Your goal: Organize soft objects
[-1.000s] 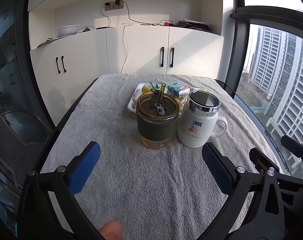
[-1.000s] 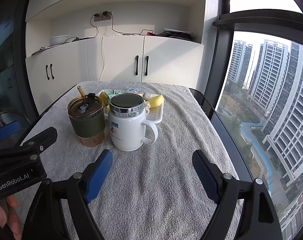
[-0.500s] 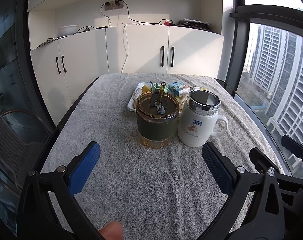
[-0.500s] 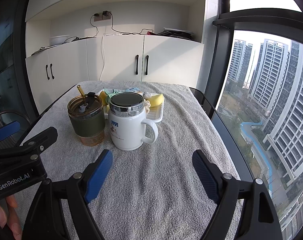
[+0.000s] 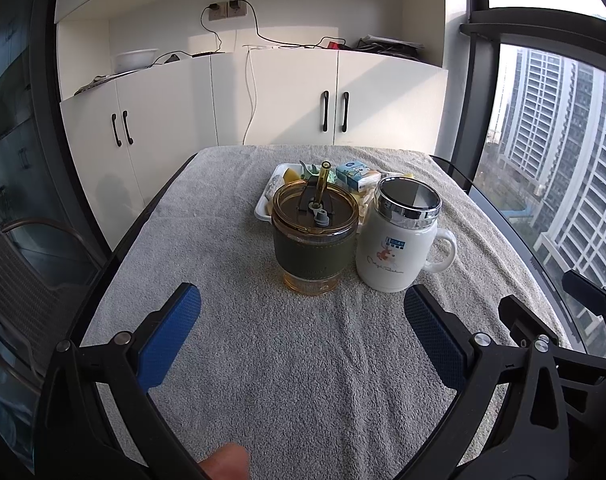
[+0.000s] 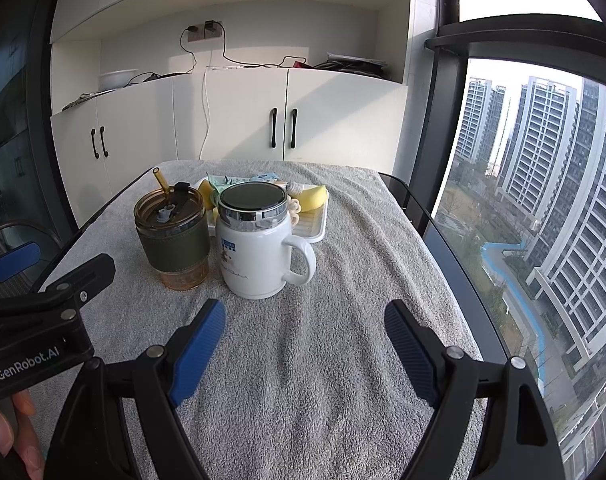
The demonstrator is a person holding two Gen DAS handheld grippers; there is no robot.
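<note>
**Two cups, one tray, both grippers empty**

Spread over the table: one grey towel point(image 5: 303, 360). Standing side by side on it, near the middle: two cups, one amber tumbler point(image 5: 314, 236) with a dark green sleeve and a straw, and one white mug point(image 5: 399, 240) with a chrome lid and its handle turned toward the window. Just behind both: one white tray point(image 6: 315, 226) holding the soft things point(image 6: 309, 198), partly hidden by the cups. Visible among them: a yellow piece, a green piece, a small blue-and-white carton point(image 5: 353, 174), some pale rings; full count cannot be told.

Hovering over bare towel on the near side of the cups: left gripper point(image 5: 303, 332), fingers spread wide, nothing between them. Same for the right gripper point(image 6: 305, 340): two blue fingers point(image 6: 201, 344) wide apart, holding nothing, well short of the mug. At the back: white cabinets point(image 5: 263, 100), four black door handles counted.
</note>
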